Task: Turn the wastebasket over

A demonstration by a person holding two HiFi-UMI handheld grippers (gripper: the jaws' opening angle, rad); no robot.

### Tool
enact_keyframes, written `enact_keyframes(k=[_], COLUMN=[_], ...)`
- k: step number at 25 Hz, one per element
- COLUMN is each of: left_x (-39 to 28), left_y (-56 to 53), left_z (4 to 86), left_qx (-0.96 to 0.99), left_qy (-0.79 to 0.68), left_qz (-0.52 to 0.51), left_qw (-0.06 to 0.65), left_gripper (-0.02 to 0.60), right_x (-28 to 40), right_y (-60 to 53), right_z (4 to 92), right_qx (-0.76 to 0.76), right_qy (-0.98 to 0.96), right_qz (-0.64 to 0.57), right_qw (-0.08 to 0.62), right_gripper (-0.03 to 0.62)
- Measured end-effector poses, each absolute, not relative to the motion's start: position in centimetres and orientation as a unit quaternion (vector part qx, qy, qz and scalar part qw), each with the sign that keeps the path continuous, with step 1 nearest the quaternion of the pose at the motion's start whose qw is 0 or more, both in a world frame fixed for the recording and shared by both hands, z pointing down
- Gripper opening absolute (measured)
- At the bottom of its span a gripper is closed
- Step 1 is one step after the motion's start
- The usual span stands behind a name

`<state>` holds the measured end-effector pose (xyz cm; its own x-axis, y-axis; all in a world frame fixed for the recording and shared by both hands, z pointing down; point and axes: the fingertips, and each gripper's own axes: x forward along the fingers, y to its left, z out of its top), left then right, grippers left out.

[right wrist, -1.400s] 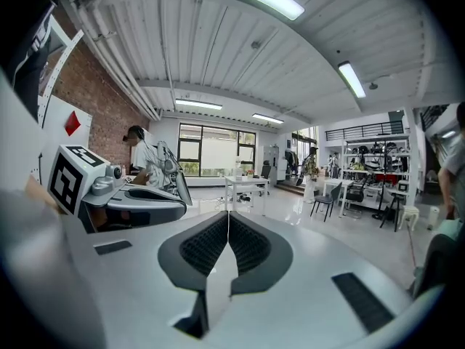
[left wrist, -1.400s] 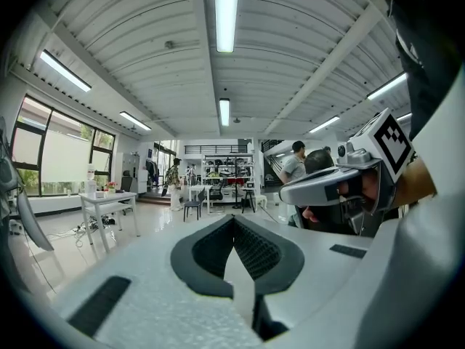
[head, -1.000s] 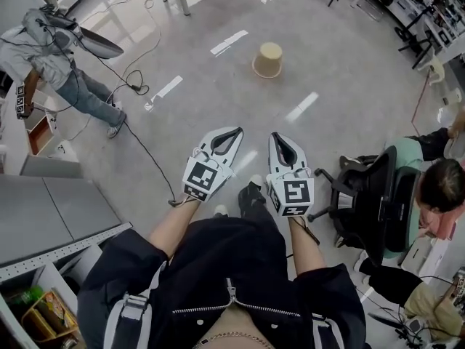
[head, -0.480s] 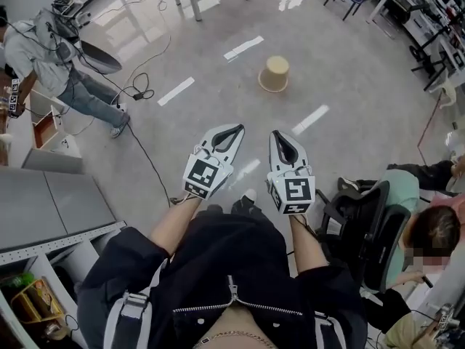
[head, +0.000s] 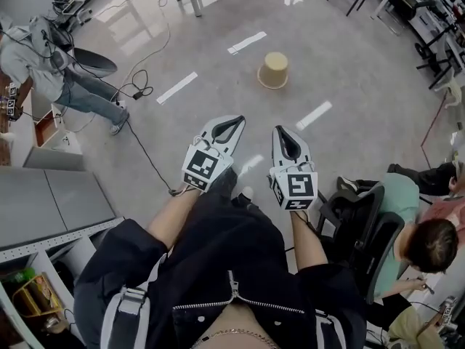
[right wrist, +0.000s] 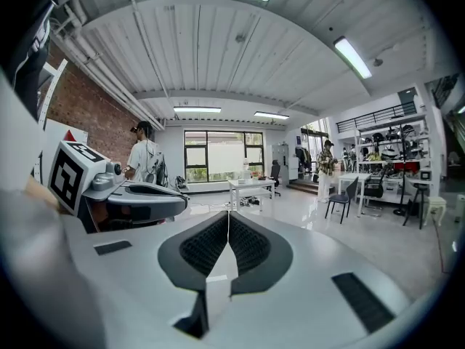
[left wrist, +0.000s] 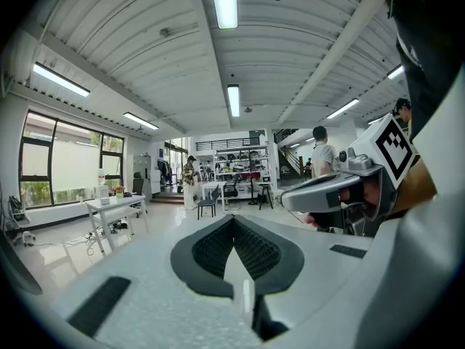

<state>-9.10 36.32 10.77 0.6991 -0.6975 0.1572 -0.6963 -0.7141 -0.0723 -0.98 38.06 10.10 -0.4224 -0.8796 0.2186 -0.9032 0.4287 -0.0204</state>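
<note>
- My left gripper [head: 234, 122]: jaws pressed together, nothing between them.
- My right gripper [head: 280, 131], at its 3 o'clock: jaws together too, and empty.
- The wastebasket [head: 275, 70] sits on the floor [head: 349, 151] at my 12 o'clock, well apart from both grippers, wide end down.

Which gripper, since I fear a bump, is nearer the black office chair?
Right. The right gripper hangs beside the black office chair; the left gripper lies beyond it, farther off.
</note>
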Motion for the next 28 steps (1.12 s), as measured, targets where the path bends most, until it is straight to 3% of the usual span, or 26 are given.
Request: enact_keyframes(k=[16,28], left_x=[-5.4,-8.5], left_y=[26.2,14.6], left_z=[11.7,11.5], left_qx=[-0.939,-0.949], left_qy=[0.336,0.308], left_qz=[-0.075,-0.063], left_qw=[-0.006,-0.011], left_gripper=[0.005,0.005], right_x=[1.5,-1.9], right_y=[29.5,18.3], right_z=[11.7,11.1], right_qx=[0.56,0.587], right_qy=[-0.817,-0.796], right_qz=[0.083,0.08], right_qw=[0.11,0.124], right_gripper=[0.011,0.011])
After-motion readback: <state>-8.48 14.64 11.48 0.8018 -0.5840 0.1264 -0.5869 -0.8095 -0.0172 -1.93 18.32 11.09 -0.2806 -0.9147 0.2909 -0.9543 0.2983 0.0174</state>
